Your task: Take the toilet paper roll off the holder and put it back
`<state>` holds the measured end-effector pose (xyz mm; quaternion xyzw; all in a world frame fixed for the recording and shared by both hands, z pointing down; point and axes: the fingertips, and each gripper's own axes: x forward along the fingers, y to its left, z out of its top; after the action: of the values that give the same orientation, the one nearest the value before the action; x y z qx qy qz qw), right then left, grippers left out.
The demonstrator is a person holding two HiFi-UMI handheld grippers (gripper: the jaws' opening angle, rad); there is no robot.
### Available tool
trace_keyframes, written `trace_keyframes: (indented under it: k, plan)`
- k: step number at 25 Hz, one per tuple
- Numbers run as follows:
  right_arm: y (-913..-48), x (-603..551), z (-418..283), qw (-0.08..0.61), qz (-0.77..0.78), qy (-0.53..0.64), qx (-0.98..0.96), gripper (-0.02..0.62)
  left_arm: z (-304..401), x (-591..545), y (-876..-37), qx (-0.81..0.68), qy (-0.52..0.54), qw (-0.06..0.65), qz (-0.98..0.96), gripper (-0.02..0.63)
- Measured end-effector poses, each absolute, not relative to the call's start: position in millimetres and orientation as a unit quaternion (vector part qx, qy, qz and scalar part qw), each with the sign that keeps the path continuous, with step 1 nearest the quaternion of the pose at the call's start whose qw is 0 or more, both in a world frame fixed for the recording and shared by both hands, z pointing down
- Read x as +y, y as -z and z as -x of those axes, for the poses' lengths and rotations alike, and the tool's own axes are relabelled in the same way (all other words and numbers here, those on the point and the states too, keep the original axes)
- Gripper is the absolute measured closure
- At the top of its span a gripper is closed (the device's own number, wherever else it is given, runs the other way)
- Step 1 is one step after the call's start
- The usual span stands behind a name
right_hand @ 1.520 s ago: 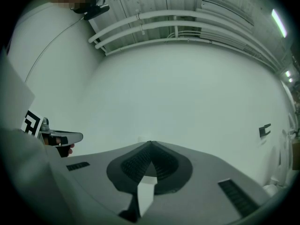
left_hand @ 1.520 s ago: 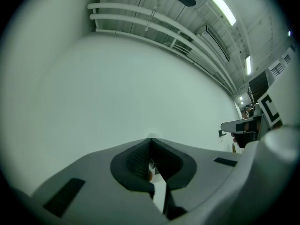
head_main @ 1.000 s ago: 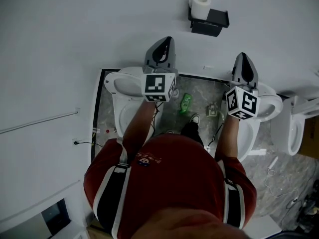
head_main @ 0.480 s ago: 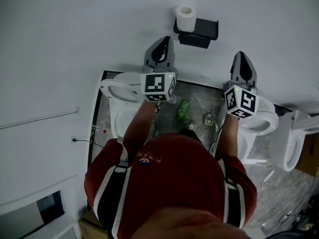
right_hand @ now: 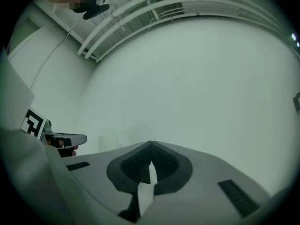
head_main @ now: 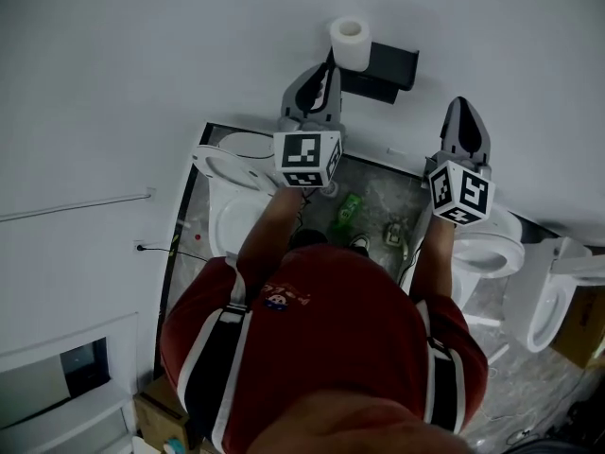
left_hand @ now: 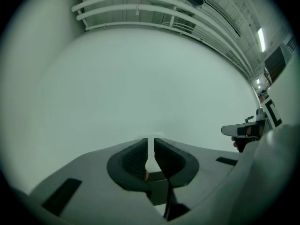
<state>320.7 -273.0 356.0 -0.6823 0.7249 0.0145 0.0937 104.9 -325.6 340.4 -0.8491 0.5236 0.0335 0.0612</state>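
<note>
A white toilet paper roll point(head_main: 350, 43) sits on a black wall holder point(head_main: 389, 68) high in the head view. My left gripper point(head_main: 323, 68) points at the wall just below and left of the roll, close to it but apart. Its jaws are opening, and a narrow slit shows between the pads point(left_hand: 136, 156) with nothing in it. My right gripper point(head_main: 461, 104) is held lower and to the right of the holder, its jaws shut with the tips meeting point(right_hand: 150, 143) on nothing. The roll point(right_hand: 108, 142) shows faintly in the right gripper view.
A plain white wall fills both gripper views. On the marbled floor below stand a toilet at the left point(head_main: 227, 173), one at the right point(head_main: 492, 244) and another further right point(head_main: 544, 301). A green object point(head_main: 348, 211) lies between them.
My left gripper has moved up the wall toward the roll, and its tips now stand just beside it. The right gripper has stayed at much the same spot.
</note>
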Motion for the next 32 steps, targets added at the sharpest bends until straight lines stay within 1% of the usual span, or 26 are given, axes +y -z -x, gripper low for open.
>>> trace_keyframes:
  k: [4, 5, 6, 7, 13, 15, 21, 32]
  plan:
    - [-355, -287, -318, 0.091, 0.682, -0.016, 0.725, 0.588, -108, -339, -342, 0.52, -0.032, 0.056, 0.852, 0.524]
    - [-355, -290, -316, 0.09, 0.683, -0.016, 0.725, 0.588, -108, -342, -343, 0.517, -0.031, 0.051, 0.854, 0.503]
    - [-355, -293, -315, 0.089, 0.685, -0.016, 0.723, 0.588, -109, -346, -344, 0.51, -0.028, 0.045, 0.858, 0.48]
    - [-355, -296, -314, 0.088, 0.687, -0.016, 0.721, 0.588, -112, -350, -346, 0.501, -0.025, 0.039, 0.864, 0.438]
    - [-352, -308, -306, 0.082, 0.701, -0.021, 0.708, 0.588, -121, -369, -353, 0.457, -0.01, 0.019, 0.889, 0.268]
    - [-351, -312, -303, 0.078, 0.705, -0.024, 0.704, 0.588, -122, -376, -354, 0.449, -0.007, 0.018, 0.893, 0.243]
    - [-351, -318, -300, 0.072, 0.722, -0.027, 0.688, 0.588, -130, -390, -358, 0.42, 0.008, 0.017, 0.907, 0.218]
    - [-351, -319, -301, 0.064, 0.743, -0.031, 0.665, 0.588, -143, -405, -361, 0.39, 0.02, 0.023, 0.92, 0.216]
